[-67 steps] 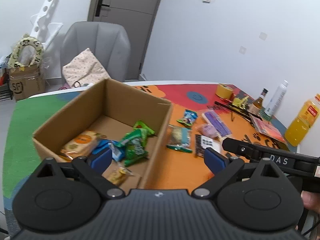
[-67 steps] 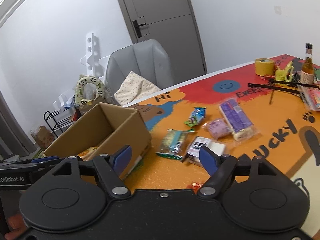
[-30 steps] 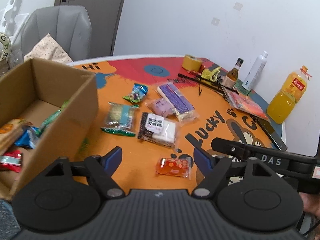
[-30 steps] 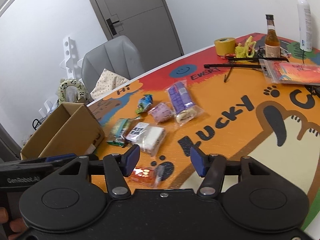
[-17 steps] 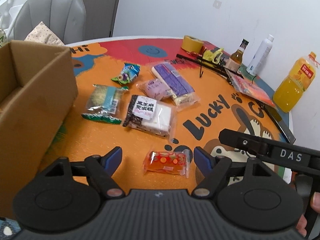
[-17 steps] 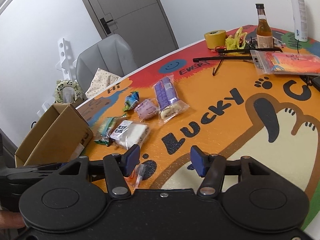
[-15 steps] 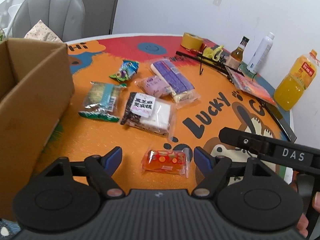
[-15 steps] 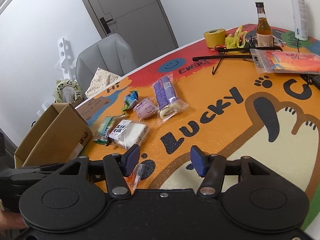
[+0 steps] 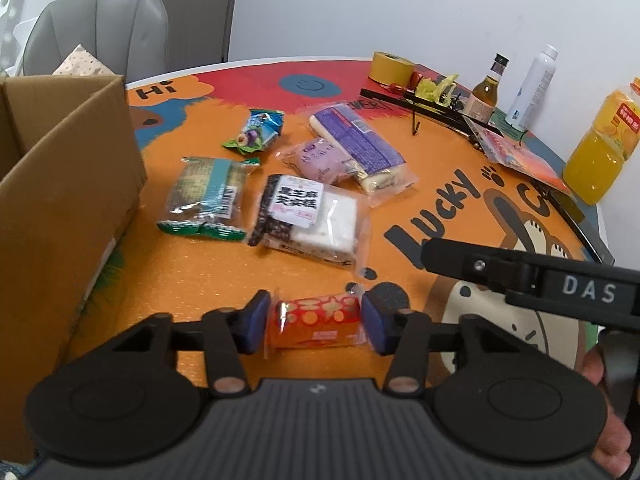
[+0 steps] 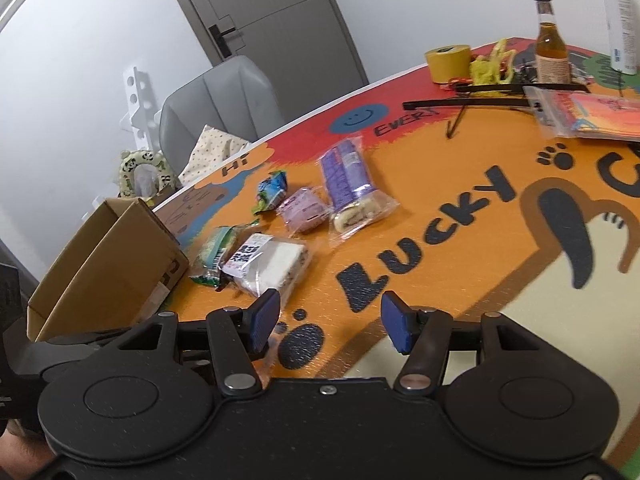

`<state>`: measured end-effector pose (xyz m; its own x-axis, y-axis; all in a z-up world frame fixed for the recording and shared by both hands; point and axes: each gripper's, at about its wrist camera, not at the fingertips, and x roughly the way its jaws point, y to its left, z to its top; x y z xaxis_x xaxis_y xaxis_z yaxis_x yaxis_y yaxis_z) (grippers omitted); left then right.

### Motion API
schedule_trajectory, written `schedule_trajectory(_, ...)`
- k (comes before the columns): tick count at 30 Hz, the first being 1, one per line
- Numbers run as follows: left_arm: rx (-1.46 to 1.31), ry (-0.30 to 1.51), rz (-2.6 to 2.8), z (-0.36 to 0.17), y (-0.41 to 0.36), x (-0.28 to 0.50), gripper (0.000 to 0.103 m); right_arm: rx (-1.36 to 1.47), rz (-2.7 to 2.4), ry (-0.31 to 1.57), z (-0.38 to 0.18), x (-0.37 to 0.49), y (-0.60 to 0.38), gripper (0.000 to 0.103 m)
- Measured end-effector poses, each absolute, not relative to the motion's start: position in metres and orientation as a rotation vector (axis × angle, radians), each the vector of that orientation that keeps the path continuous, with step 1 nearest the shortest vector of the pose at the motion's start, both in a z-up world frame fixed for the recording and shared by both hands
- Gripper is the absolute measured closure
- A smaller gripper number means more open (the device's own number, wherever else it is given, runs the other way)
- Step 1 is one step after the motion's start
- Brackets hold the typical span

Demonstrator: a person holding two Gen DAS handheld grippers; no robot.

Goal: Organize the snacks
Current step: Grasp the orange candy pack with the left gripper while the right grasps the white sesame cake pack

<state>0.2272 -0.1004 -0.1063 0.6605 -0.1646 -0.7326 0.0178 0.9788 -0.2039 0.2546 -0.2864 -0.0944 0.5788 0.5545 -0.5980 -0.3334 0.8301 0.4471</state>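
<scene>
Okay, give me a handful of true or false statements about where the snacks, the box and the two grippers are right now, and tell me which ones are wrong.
1. The left gripper has the red-orange snack packet between its closing jaws. True.
2. The right gripper holds a purple packet. False: nothing is between its jaws.
3. The cardboard box stands at the left of the loose snacks. True.
4. The orange juice bottle lies on its side. False: it stands upright.
5. The black-and-white packet is inside the box. False: it lies on the mat.
</scene>
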Motion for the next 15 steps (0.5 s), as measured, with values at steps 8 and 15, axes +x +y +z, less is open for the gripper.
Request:
schedule_trajectory(8,-0.221,0.832,-0.055,-0.104,-0.076,0.224,0.059,0.279,0.577,0.791,-0.091,0.265,-0.264,0.045)
schedule_trajectory(15,-0.227,0.818,-0.019,-0.099,-0.061,0.221,0.062,0.254,0.602,0.793,-0.087,0.275,-0.246,0.044)
